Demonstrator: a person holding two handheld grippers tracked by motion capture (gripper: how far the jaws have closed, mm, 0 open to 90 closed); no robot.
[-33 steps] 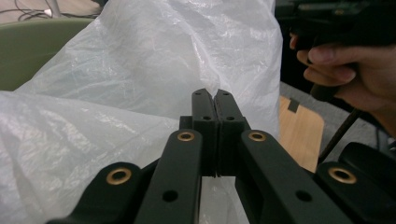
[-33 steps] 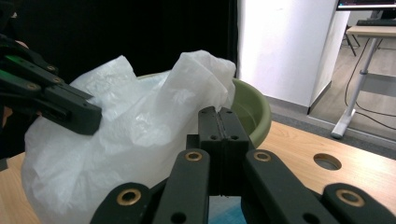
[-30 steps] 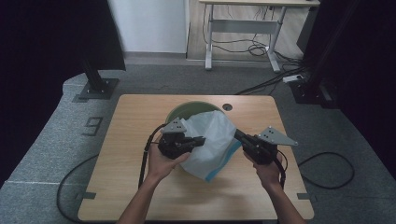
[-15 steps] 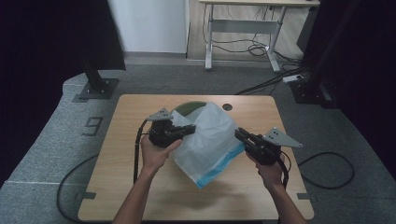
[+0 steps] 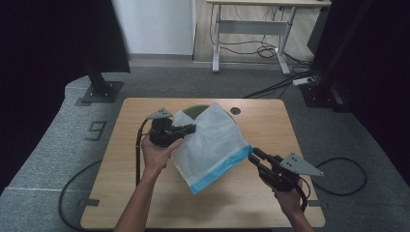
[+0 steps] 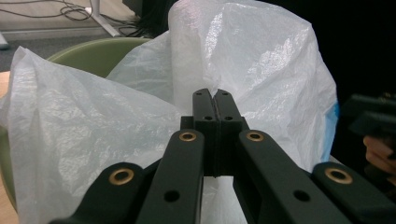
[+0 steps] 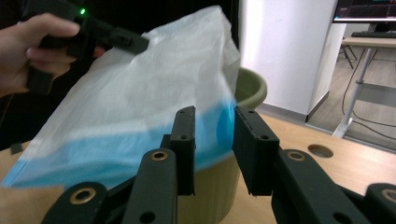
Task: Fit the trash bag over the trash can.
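A white plastic bag (image 5: 212, 142) with a blue bottom band hangs spread over a green bin (image 5: 196, 110) on the wooden table (image 5: 145, 208). My left gripper (image 5: 187, 129) is shut on the bag's upper left edge; in the left gripper view the jaws (image 6: 214, 100) meet on the crinkled film (image 6: 261, 60), with the bin's rim (image 6: 93, 53) behind. My right gripper (image 5: 251, 155) stands open at the bag's blue right corner. In the right gripper view, the blue band (image 7: 140, 140) lies beyond the gap between its jaws (image 7: 212, 140). Whether they touch it I cannot tell.
A round hole (image 5: 235, 110) is in the table near its far edge. Cables trail from both grippers off the table's sides. A stand base (image 5: 99, 92) and a desk frame (image 5: 251, 29) are on the floor beyond the table.
My left gripper has lifted the bag's edge up and away over the bin. The bag now hangs spread wide. My right gripper has drawn back toward the near right.
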